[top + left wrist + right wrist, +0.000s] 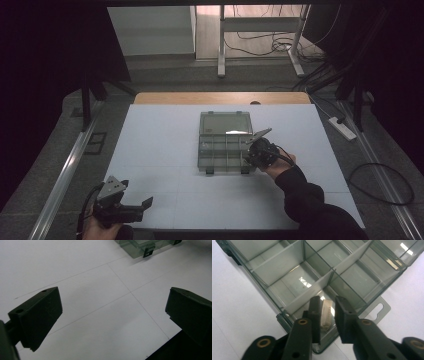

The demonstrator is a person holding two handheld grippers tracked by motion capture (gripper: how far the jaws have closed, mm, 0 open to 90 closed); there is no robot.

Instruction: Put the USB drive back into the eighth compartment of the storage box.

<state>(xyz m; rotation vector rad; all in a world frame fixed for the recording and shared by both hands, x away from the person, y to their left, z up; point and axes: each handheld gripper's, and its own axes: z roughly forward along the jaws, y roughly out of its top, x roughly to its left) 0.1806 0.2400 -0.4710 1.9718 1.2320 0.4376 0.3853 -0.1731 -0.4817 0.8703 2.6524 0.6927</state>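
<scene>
A clear plastic compartment box (215, 150) lies open in the middle of the white table, its lid (225, 122) folded back on the far side. My right gripper (248, 151) reaches into the box's near right corner. In the right gripper view its jaws (328, 315) stand close together around a small cream-coloured piece (327, 313) over a corner compartment of the box (287, 265). My left gripper (142, 206) rests low at the table's near left corner, open (113, 312) with only bare table between its jaws. The box's front latches (147, 251) show far ahead of it.
The white table top (165, 150) has thin grid lines and a wooden far edge. Beyond it stand a desk frame (260, 30) and loose cables on the floor. A power strip (342, 127) lies off the table's right side. Other box compartments look bare.
</scene>
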